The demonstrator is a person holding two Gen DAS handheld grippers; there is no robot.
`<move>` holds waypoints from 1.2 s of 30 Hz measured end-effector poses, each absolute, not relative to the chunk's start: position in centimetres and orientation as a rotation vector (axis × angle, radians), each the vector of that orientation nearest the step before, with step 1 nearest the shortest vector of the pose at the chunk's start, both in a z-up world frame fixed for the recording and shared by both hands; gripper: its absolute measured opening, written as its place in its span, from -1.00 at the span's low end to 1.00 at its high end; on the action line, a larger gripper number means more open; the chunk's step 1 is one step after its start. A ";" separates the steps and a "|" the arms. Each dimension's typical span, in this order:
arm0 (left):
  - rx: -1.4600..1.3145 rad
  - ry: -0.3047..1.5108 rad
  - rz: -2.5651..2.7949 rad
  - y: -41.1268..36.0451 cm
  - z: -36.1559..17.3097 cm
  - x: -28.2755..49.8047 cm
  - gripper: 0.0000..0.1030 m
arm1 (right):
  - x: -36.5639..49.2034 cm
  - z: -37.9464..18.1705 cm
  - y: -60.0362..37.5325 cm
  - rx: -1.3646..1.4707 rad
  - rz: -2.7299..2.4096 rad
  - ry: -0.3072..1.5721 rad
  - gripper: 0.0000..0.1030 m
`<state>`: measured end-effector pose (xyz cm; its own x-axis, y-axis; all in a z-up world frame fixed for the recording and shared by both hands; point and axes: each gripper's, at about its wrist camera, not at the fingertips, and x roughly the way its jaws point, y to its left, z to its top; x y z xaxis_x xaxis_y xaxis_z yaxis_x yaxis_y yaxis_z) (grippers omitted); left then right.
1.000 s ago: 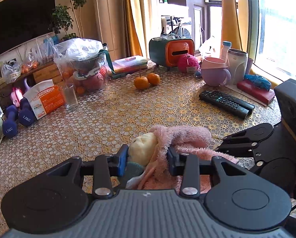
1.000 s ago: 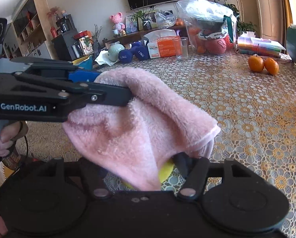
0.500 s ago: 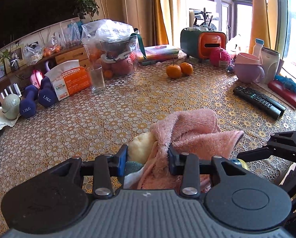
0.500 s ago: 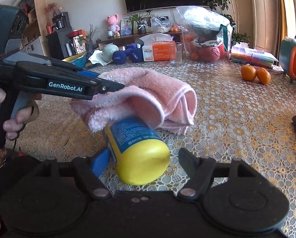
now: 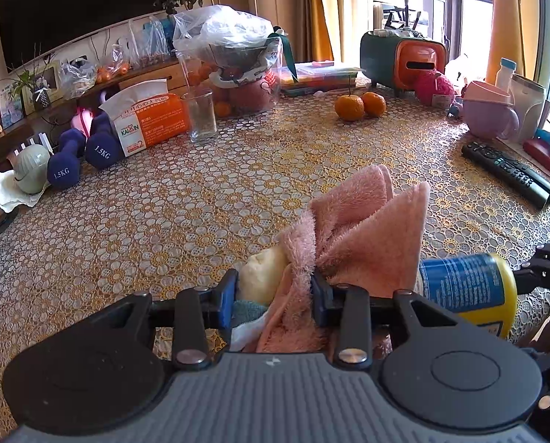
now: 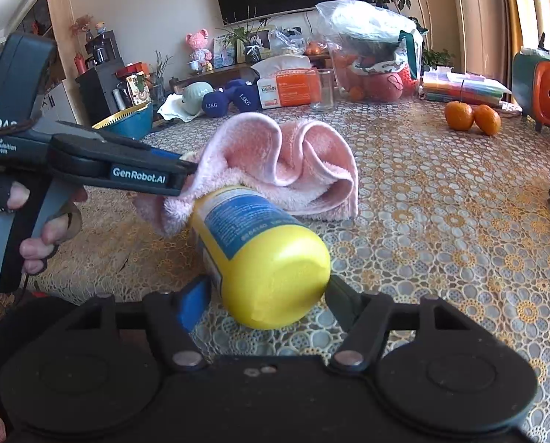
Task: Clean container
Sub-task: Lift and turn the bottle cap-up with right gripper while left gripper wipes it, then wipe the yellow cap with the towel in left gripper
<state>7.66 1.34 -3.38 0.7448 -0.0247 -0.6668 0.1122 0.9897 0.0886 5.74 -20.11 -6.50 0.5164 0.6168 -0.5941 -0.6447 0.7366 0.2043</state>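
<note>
My right gripper (image 6: 264,291) is closed on the yellow bottle (image 6: 264,254): both fingers press against its rounded end, one on each side, and the bottle lies tilted away from me, its blue label (image 6: 245,225) facing up. My left gripper (image 5: 273,293) is clamped narrow on a bunch of the pink cloth (image 5: 352,236), with a pale yellow scrap and a bit of blue-green fabric squeezed in beside it, so the jaws are nearly together with cloth filling the gap. From the right camera I see the far end of the bottle tucked under the cloth, which touches it and drapes in loose folds onto the table (image 6: 441,221) just beyond. The left tool reaches in from the left of my right jaws, and a hand (image 6: 42,229) grips its handle. From the left camera the bottle lies just to the right of my jaws, beside the cloth. Farther ahead, well apart from both jaws, two oranges (image 5: 361,105) sit together, a glass (image 5: 201,116) stands next to a tissue pack (image 5: 149,122), dumbbells (image 5: 79,155) lie to the left, and a remote (image 5: 507,173) lies to the right.
</note>
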 end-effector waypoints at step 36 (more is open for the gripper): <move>0.251 0.500 -0.276 -4.3 5.2 3.5 -0.27 | 3.8 -1.8 -15.8 -0.359 0.765 0.449 0.22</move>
<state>3.55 -4.33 5.17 0.8418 -0.1979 -0.5021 0.3194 0.9326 0.1681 3.80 -15.84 -1.78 0.6355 0.5787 -0.5110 -0.7282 0.6693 -0.1475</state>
